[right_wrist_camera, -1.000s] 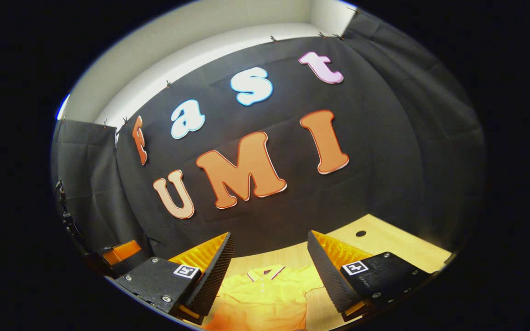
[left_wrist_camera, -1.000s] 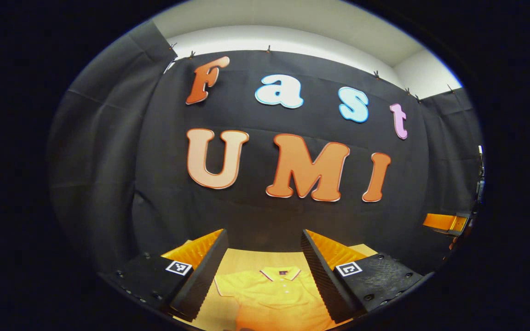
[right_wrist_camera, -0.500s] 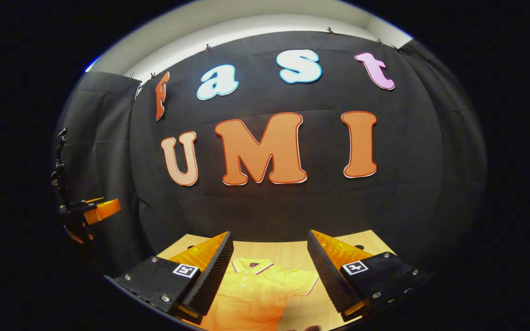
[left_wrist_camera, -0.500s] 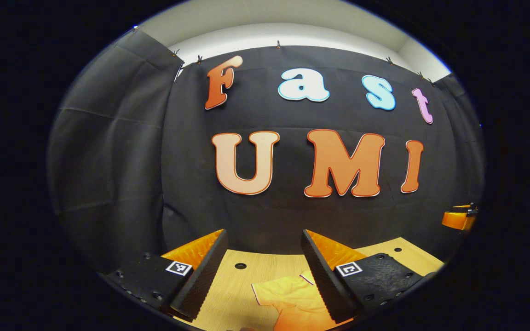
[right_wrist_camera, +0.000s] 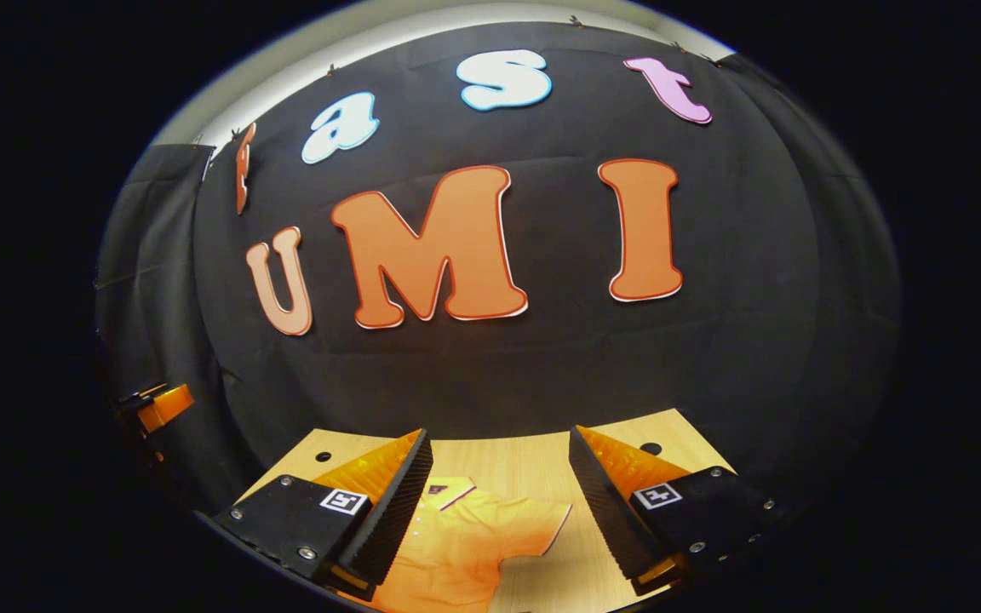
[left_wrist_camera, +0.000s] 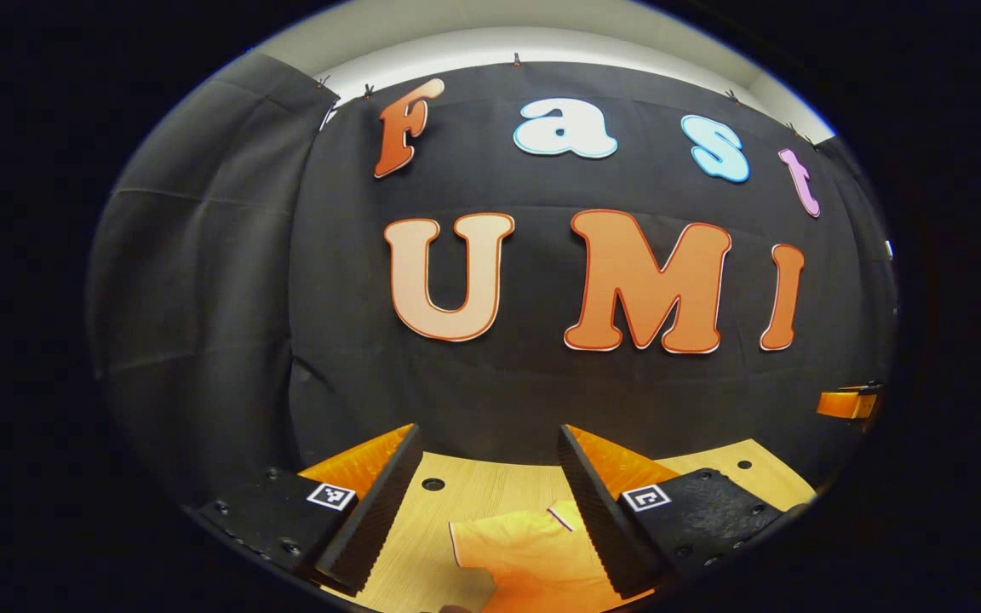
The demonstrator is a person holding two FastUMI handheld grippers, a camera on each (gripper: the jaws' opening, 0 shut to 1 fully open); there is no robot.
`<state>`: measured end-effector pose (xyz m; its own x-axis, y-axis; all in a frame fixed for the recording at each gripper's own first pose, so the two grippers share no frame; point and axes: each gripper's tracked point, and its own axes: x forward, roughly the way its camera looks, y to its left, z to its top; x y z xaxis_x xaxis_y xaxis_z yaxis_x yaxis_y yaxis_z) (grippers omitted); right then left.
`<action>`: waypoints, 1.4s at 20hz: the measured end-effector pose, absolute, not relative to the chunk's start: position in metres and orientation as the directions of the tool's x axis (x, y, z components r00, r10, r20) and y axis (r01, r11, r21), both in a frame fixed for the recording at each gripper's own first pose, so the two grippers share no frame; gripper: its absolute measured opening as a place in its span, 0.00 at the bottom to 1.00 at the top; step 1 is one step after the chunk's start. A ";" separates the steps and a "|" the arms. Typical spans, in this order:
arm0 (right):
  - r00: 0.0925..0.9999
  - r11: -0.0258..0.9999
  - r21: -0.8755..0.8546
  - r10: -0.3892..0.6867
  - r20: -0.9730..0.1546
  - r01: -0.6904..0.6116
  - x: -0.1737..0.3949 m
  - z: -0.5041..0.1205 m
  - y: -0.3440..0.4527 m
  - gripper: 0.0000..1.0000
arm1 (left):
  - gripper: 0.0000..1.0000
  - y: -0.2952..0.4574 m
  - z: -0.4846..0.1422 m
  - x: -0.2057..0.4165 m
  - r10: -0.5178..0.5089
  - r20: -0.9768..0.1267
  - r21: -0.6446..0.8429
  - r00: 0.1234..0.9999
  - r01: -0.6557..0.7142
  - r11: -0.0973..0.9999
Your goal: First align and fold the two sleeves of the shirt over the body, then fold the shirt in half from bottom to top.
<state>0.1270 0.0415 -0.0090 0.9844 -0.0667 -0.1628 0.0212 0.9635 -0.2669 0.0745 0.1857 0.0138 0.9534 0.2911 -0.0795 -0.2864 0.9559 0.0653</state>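
Both grippers move apart over the table (left_wrist_camera: 422, 528). In the left gripper view the shirt (left_wrist_camera: 533, 558) slides from centred between the fingers toward the right one, its collar now mostly hidden. In the right gripper view the shirt (right_wrist_camera: 473, 545) drifts toward the left finger, one sleeve (right_wrist_camera: 542, 519) between the fingers.

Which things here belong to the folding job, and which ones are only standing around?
For the job:
- yellow polo shirt, flat, sleeves still spread
- left gripper, jaws open
- right gripper, jaws open

Not part of it:
- wooden table with holes
- black cloth wall
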 end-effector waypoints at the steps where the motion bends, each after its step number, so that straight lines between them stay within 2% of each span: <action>1: 0.984 0.960 -0.277 -0.083 -0.160 0.036 0.130 -0.009 0.039 0.98 | 0.98 0.185 0.012 0.081 0.278 -0.084 0.070 0.957 -0.273 0.960; 2: 0.982 0.954 -0.294 -0.100 -0.158 0.050 0.132 -0.012 0.037 1.00 | 0.98 0.184 0.009 0.089 0.261 -0.089 0.075 0.961 -0.255 0.964; 3: 0.979 0.948 -0.310 -0.120 -0.163 0.064 0.135 -0.014 0.034 0.97 | 0.98 0.184 0.005 0.095 0.248 -0.097 0.082 0.964 -0.241 0.967; 6: 0.968 0.938 -0.335 -0.161 -0.193 0.089 0.145 -0.022 0.033 0.98 | 0.98 0.187 0.002 0.103 0.226 -0.107 0.089 0.968 -0.217 0.972; 9: 0.941 0.913 -0.379 -0.252 -0.226 0.153 0.159 -0.028 0.013 0.98 | 0.98 0.193 -0.004 0.108 0.212 -0.116 0.085 0.970 -0.203 0.976; 14: 0.864 0.907 -0.368 -0.344 -0.367 0.205 0.192 -0.056 -0.017 0.98 | 0.98 0.217 -0.018 0.105 0.222 -0.140 0.062 0.965 -0.215 0.975; 18: 0.758 0.912 -0.340 -0.385 -0.526 0.228 0.216 -0.098 -0.042 0.98 | 0.98 0.245 -0.031 0.097 0.266 -0.167 0.057 0.949 -0.260 0.964; 21: 0.659 0.906 -0.333 -0.418 -0.625 0.260 0.233 -0.136 -0.065 0.98 | 0.98 0.269 -0.037 0.090 0.324 -0.178 0.122 0.929 -0.306 0.944; 28: 0.433 0.891 -0.341 -0.445 -0.784 0.299 0.244 -0.232 -0.101 0.99 | 0.98 0.300 -0.058 0.083 0.374 -0.220 0.127 0.901 -0.354 0.927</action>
<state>0.2445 -0.1008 -0.2321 0.4331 -0.4449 -0.7839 0.2988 0.8914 -0.3408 0.0835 0.3001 -0.0581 0.9010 0.3741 -0.2198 -0.3537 0.9266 0.1275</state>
